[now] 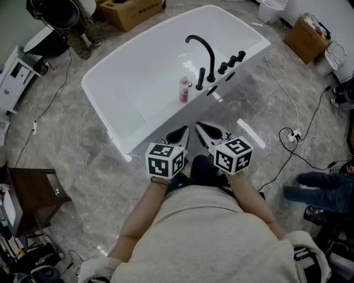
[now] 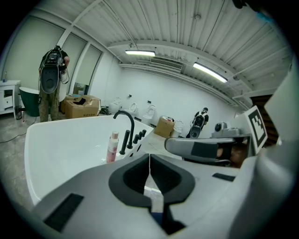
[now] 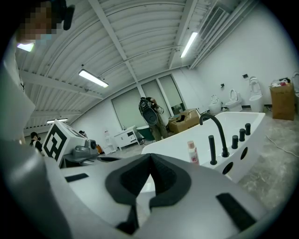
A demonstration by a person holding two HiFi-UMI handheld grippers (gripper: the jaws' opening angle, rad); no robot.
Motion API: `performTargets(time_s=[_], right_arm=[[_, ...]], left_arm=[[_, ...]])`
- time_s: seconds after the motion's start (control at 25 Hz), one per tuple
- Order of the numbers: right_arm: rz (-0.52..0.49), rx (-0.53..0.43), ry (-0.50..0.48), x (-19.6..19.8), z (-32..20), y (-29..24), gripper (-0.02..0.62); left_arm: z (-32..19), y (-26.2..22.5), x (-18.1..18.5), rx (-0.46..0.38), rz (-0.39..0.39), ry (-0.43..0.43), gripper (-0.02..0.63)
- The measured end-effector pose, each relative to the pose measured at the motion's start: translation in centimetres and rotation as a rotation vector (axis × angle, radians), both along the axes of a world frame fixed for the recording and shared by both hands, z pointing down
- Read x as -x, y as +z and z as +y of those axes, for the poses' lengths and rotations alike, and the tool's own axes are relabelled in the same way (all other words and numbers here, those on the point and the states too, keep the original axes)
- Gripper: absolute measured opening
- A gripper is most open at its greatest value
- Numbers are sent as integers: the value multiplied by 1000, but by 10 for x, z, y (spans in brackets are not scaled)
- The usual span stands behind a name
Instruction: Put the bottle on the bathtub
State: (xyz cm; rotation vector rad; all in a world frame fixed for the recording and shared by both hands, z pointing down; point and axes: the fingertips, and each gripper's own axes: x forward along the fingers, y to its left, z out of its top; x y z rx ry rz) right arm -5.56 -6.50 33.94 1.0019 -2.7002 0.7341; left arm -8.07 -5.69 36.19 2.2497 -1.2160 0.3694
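Mostly, your hands are hidden in the head view: the cube (image 1: pixel 165 160) on your left gripper (image 1: pixel 178 134) and the cube (image 1: pixel 233 155) on your right gripper (image 1: pixel 206 130) cover them. Only your forearms show, reaching out from your torso.

The bottle (image 1: pixel 183 89) is small from up there. You can make out a pink body and a pale cap, but the label cannot be read. In the left gripper view its foot is cut off by the gripper's own grey body. The right gripper view is clearer: the bottle stands upright on the bathtub (image 1: pixel 138 83) ledge, just beside the black faucet (image 1: pixel 202 52), and neither gripper touches it.

You hold both grippers side by side close to your body. They are well back from the faucet, short of the tub's near wall, and both point toward it. Each gripper's own view shows its black pads (image 2: pixel 133 179) pressed together tip to tip, with nothing between them.

Beyond the faucet, past the tub's far end, a person (image 2: pixel 50 84) stands near a cardboard box (image 1: pixel 133 11). To the right of the faucet, another person's legs (image 1: pixel 323 185) are cut off by the edge of the head view.
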Motion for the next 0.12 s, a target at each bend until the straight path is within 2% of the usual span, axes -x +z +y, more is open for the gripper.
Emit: performTargets(time_s=[0.12], right_arm=[[-9,6,-17,3,3,1,-2]], left_arm=[[2,5,1,13,-8,4,11]])
